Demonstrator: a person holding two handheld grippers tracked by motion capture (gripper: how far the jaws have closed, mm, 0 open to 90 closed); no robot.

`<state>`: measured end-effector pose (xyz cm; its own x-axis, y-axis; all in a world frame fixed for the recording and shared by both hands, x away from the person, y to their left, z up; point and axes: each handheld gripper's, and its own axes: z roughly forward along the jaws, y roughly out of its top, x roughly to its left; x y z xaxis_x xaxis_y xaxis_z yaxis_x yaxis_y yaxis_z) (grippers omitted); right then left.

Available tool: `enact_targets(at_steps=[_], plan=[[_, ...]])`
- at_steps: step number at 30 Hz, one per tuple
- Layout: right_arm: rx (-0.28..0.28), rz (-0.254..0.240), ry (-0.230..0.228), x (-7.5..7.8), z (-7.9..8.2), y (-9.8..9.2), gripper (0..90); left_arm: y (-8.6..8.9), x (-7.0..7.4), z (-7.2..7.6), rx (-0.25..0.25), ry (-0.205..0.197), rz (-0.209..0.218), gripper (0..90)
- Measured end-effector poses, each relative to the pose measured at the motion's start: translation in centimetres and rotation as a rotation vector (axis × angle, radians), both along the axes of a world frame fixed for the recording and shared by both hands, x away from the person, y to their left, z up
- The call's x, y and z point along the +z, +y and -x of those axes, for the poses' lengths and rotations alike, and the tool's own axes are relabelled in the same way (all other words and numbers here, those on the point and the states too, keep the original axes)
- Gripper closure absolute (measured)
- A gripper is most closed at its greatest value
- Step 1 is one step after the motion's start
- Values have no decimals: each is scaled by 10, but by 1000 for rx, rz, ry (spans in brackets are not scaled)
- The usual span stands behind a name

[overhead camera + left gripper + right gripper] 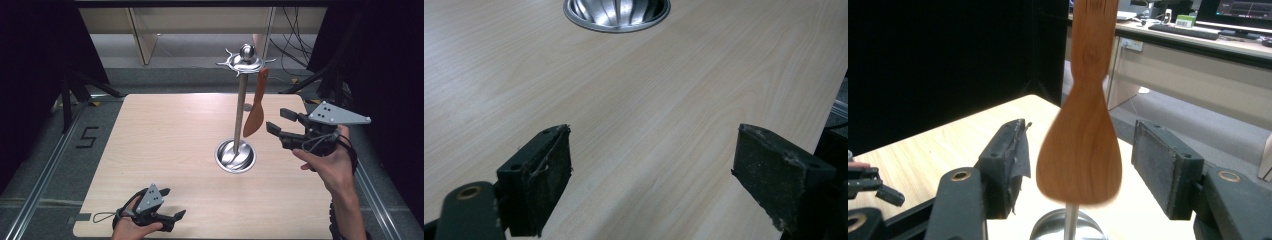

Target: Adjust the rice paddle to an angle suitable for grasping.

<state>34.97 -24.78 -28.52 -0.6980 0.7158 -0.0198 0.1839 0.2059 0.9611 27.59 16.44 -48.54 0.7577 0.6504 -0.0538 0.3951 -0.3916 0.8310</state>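
Note:
A steel utensil stand [241,100] with a round base [235,156] rises from the middle of the wooden table [165,135]. A brown wooden spatula [255,117] hangs blade-down from a hook under the stand's top. My right gripper [276,120] is open just right of the blade and points at it. In the right gripper view the spatula [1080,150] hangs in line with the gap, and neither pad [1008,160] touches it. My left gripper [174,202] rests open at the table's near edge, with nothing between its pads [544,175]. The stand's base [616,15] lies ahead of it.
Dark curtains flank the table on both sides. Cables [295,35] and desk legs [142,40] stand on the floor beyond the far edge. A tripod leg [67,100] stands off the left corner. Bare wood spreads between the left gripper and the stand.

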Motion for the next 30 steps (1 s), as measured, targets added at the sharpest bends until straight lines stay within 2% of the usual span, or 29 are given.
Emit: enact_targets(at_steps=[4, 5, 6, 9, 10, 12, 14, 16, 17, 18, 19, 20, 21, 22, 24, 25, 26, 27, 28, 30], plan=[[-8, 16, -7, -10, 1, -5, 388, 1, 1, -2, -16, -3, -17, 150], [-12, 24, 14, -15, 0, -6, 382, 1, 1, -1, -7, -5, -19, 150], [-14, 17, 26, -18, 1, -6, 381, 0, 1, 0, 2, 5, -2, 150], [-23, 28, 27, -26, 0, -9, 378, 0, 1, 0, -2, 4, -4, 150], [-18, 35, 45, -28, 0, -10, 378, 0, 1, 0, -2, 4, -4, 150], [-21, 35, 40, -32, -1, -11, 378, -1, 1, 0, -8, 9, -8, 150], [-24, 25, 71, -42, -4, -14, 378, -3, 0, 0, -13, 3, -1, 150], [-23, 26, 80, -46, -5, -15, 377, -3, 2, 0, -18, 0, -12, 150], [-24, 16, 104, -54, -6, -16, 374, -4, 1, 0, -10, 2, -2, 150], [-24, 16, 104, -54, -6, -16, 374, -4, 1, 0, -10, 2, -2, 150], [-20, 23, 130, -58, -8, -19, 369, -3, 1, -1, -14, -3, -28, 150], [-20, 23, 130, -58, -8, -19, 369, -3, 1, -1, -6, -1, -20, 150], [-26, 16, 121, -61, -9, -21, 366, -3, 2, -1, -13, -2, -30, 150], [-22, 5, 150, -63, -8, -21, 364, -3, 2, -1, -13, -2, -30, 150], [-16, -5, 162, -64, -7, -21, 363, -4, 2, -1, -13, -4, -3, 150], [-22, 5, 158, -69, -6, -21, 360, -4, 2, -1, -14, -2, -6, 150], [-17, 6, 178, -71, -4, -21, 359, -5, 1, -1, -3, -12, 1, 150], [-17, 6, 178, -71, -4, -21, 359, -5, 1, -1, -3, -12, 1, 150], [-18, 31, 189, -75, -3, -23, 356, -3, 2, -1, -14, -2, -10, 150], [-19, 23, 191, -77, -3, -23, 354, -3, 2, 0, -7, -3, -5, 150]])
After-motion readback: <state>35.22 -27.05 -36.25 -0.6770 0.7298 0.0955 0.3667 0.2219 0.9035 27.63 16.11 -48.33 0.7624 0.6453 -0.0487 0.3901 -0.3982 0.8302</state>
